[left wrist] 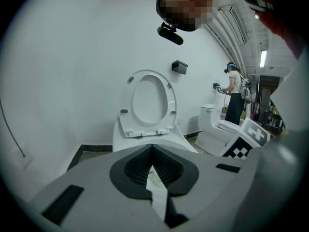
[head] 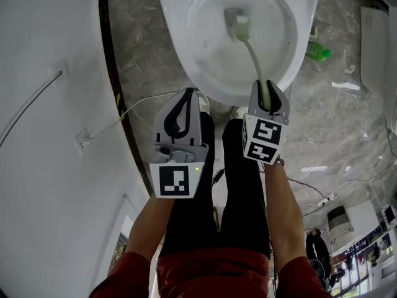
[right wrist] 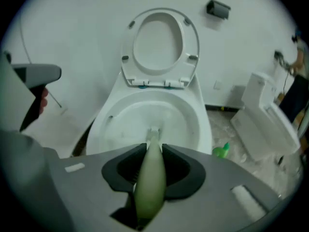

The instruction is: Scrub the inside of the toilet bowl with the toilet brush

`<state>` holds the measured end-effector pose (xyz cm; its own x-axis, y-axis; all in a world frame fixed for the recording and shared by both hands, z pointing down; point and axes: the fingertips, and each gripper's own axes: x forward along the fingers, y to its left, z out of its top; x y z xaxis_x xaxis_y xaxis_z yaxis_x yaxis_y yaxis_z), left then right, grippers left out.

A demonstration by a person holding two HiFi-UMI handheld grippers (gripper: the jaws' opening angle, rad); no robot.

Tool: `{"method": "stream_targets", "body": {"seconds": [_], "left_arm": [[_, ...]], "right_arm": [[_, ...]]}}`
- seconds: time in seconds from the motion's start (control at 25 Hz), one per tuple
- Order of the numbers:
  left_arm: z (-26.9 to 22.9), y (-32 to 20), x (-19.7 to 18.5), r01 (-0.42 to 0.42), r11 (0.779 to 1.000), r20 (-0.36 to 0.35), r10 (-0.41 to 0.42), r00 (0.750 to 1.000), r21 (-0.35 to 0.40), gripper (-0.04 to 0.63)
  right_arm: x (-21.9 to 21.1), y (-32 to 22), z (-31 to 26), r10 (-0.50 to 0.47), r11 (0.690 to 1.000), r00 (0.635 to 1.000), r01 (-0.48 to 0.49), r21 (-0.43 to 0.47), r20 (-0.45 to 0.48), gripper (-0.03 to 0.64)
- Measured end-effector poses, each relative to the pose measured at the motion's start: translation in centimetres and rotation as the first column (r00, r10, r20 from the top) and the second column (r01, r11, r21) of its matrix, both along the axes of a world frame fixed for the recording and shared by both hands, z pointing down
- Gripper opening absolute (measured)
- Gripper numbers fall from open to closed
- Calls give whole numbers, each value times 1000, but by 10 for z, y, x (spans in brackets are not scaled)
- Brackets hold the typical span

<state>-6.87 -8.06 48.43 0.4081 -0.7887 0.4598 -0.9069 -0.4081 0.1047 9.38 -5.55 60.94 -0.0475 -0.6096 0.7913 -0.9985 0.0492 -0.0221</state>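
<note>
The white toilet bowl is open below me, its seat and lid raised against the wall. A toilet brush with a pale green handle reaches down into the bowl, and its head rests near the bottom of the basin. My right gripper hovers over the bowl's near rim, shut on the brush handle; the bristle end shows just past its jaws. My left gripper hangs beside the bowl's near left edge, shut and holding nothing, pointing at the raised seat.
A green bottle lies on the marble floor right of the bowl. A white wall with a thin cable runs close on the left. Another toilet stands to the right, with a person beyond. My legs stand before the bowl.
</note>
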Motion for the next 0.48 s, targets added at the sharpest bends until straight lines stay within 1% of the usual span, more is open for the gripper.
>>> {"method": "stream_targets", "body": {"seconds": [0.08,0.12,0.2,0.28,0.32,0.36,0.4,0.48], "left_arm": [[2,1,-5,12,1000,5,-12,1000,-3,6],[3,2,-7,21,1000,4,-21,1000,-5,6],[3,2,-9,33,999,-1,-33,999,-7,6],[3,4,-8,26,1000,1,-26,1000,-6,6],[3,5,-8,21,1000,3,-21,1000,-6,6],[4,5,-8,19,1000,3,-19,1000,-6,6],[4,4,-8,20,1000,2,-20,1000,-7,6],[4,3,-8,28,1000,-4,-28,1000,-7,5]], "right_arm": [[-21,-5,6,67,997,990,-63,-39,123,112],[-29,-10,0,95,995,981,-89,-42,171,114],[-42,-22,-21,140,990,949,-140,-22,283,114],[-52,-30,-47,151,986,910,-167,9,386,114],[-55,-31,-57,143,986,900,-167,23,412,114],[-56,-31,-62,132,987,898,-160,32,420,114],[-56,-30,-61,123,988,903,-151,35,413,114],[-51,-27,-46,115,991,922,-133,22,369,114]]}}
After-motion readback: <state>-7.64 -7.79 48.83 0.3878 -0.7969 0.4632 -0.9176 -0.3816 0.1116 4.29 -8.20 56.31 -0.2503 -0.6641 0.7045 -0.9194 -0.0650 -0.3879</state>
